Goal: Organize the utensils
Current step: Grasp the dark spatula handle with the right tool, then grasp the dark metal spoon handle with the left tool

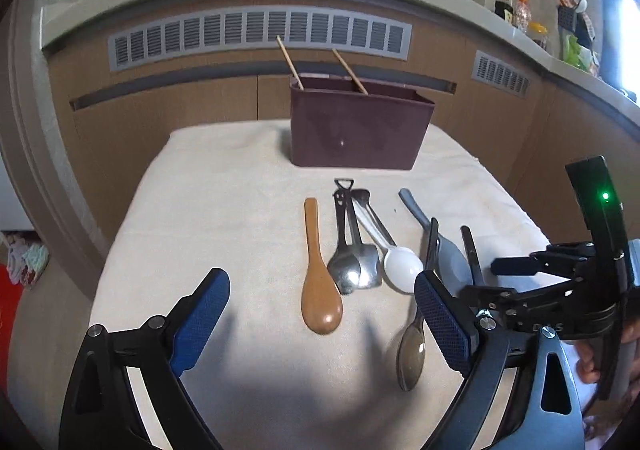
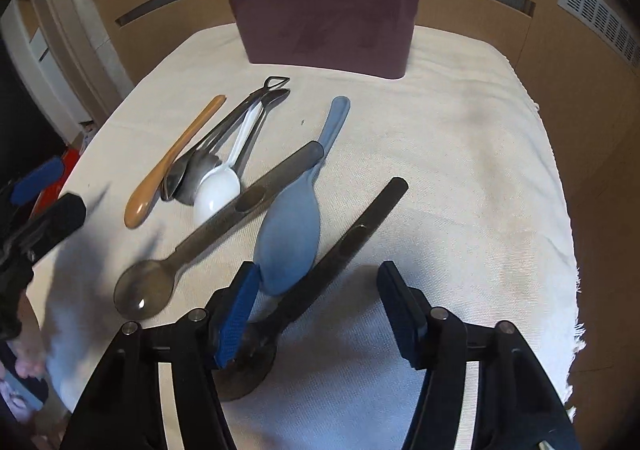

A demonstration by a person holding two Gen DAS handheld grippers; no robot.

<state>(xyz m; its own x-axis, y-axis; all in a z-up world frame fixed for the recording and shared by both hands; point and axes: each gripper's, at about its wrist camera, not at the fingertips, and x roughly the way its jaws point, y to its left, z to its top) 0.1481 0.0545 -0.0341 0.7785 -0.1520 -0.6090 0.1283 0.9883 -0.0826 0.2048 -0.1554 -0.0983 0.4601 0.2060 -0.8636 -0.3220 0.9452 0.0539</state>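
Note:
A maroon utensil box point(image 1: 356, 130) point(image 2: 328, 18) with two chopsticks point(image 1: 289, 64) stands at the far end of a white cloth point(image 1: 224, 218). Several spoons lie in front of it: a tan one point(image 1: 318, 286) point(image 2: 168, 170), two steel ones point(image 1: 352, 254), a white one point(image 1: 400, 266) point(image 2: 218, 192), a light blue one point(image 2: 290, 238), two smoky dark ones point(image 2: 192, 246) point(image 2: 340, 250). My left gripper point(image 1: 322, 320) is open above the tan spoon. My right gripper point(image 2: 320, 310) is open and low, astride the right dark spoon's handle, its bowl under the left finger.
A wooden cabinet wall with vent grilles point(image 1: 260, 34) runs behind the table. A counter above it holds bottles and bags point(image 1: 560, 26). The cloth's frayed right edge point(image 2: 576, 290) hangs near the table side. The right gripper also shows in the left wrist view point(image 1: 560, 290).

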